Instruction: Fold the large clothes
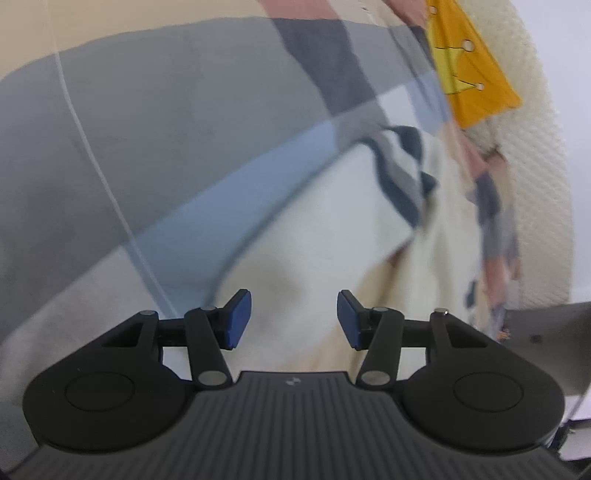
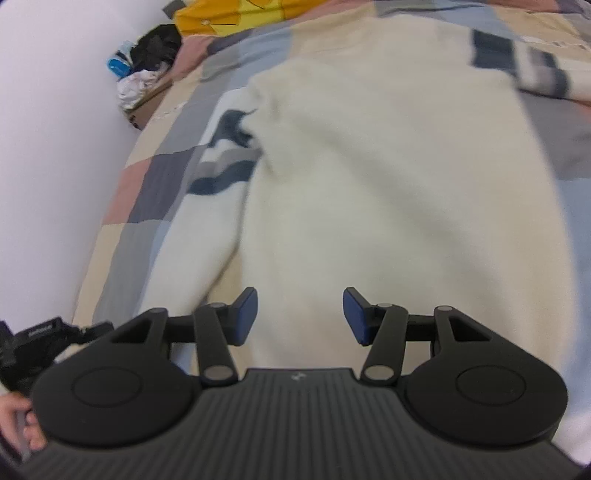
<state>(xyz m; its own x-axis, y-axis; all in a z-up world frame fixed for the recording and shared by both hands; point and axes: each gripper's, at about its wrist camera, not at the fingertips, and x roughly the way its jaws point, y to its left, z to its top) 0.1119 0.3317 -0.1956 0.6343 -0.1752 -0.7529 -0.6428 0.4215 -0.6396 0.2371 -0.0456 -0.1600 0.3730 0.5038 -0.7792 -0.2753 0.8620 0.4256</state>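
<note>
- Left wrist view: left hand-held gripper (image 1: pixel 294 318) sits closest, blue pads (image 1: pixel 239 316) spread wide with nothing between them, hanging over the cream sweater (image 1: pixel 325 229).
- Sweater lies on a patchwork quilt (image 1: pixel 177 122) in grey, blue and beige squares; a sleeve cuff (image 1: pixel 400 173) with dark and grey stripes shows further back.
- Orange pillow (image 1: pixel 469 70) with a yellow crown print sits up top right, against something cream and textured. Pretty blurry all round.
- Right wrist view: right hand-held gripper (image 2: pixel 300 315) is nearest, also spread wide and empty, pads (image 2: pixel 246 314) over the near edge of the sweater (image 2: pixel 388 184).
- Sweater's spread flat across the quilt (image 2: pixel 155 177), body filling most of the frame, one striped sleeve (image 2: pixel 221 162) lying out on the left, another striped cuff (image 2: pixel 532 70) top right.
- Far end by the wall there's a heap of dark and white stuff (image 2: pixel 147 66) and the orange pillow (image 2: pixel 229 18).
- Bottom left you can see fingers (image 2: pixel 22 424) and some black gear (image 2: pixel 40 339), can't tell what it is.
</note>
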